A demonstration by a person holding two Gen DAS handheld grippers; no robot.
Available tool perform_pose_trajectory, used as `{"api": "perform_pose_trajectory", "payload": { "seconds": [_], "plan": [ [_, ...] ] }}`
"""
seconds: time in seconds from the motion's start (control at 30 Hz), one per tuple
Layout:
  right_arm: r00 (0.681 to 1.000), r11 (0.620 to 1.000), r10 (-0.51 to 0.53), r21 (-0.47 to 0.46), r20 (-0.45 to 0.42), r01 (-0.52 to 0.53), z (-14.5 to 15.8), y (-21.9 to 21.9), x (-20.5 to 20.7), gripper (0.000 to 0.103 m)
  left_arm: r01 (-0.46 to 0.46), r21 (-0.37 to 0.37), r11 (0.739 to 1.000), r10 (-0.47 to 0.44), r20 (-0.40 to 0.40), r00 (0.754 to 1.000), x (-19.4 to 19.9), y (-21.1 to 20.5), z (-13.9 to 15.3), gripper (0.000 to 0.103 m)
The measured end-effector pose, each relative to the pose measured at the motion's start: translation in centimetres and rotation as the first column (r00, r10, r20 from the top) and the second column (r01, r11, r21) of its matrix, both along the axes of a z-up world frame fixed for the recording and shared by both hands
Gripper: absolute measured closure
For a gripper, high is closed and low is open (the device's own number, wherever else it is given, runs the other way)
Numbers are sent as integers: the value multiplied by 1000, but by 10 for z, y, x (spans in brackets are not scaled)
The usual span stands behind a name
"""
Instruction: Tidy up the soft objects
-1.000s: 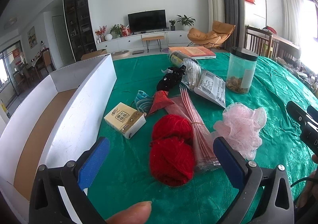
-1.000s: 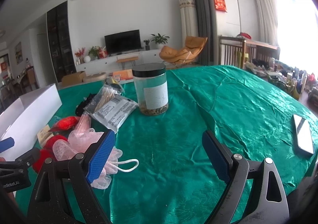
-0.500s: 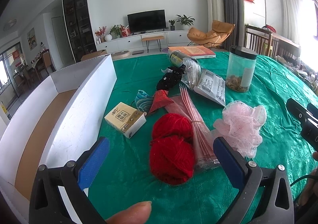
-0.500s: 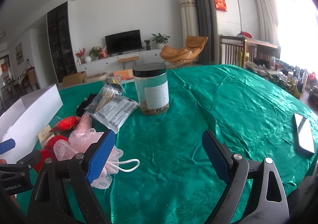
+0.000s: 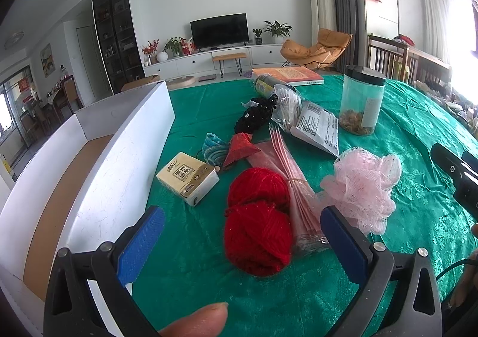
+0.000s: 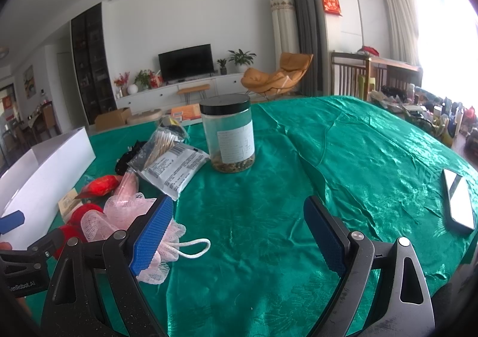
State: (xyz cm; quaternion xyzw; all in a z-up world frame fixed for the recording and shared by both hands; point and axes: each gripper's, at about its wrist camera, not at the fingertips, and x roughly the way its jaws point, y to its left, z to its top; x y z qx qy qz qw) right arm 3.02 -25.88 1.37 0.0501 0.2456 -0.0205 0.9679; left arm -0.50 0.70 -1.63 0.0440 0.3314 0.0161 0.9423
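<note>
At lower centre of the left wrist view, two red yarn balls [image 5: 258, 219] lie end to end, their long axis running up the frame, between the spread fingers of the left gripper [image 5: 242, 242]. The right gripper [image 6: 239, 235] is also spread, over bare green tablecloth [image 6: 343, 157]; the pink mesh pouf [image 6: 125, 217] sits at lower left.

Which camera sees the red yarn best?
The left wrist view: the yarn lies whole, right in front of the open left gripper. In the right wrist view, only a bit of it peeks out at the left edge.
</note>
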Motion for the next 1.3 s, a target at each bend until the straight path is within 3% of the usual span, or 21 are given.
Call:
{"api": "perform_pose_trajectory", "payload": {
  "seconds": [1.3],
  "plan": [
    [1000, 1000, 1, 7, -8, -1, 0, 1, -1, 12, 0, 15, 1000, 1, -17, 1000, -1, 0, -6, 0]
  ]
}}
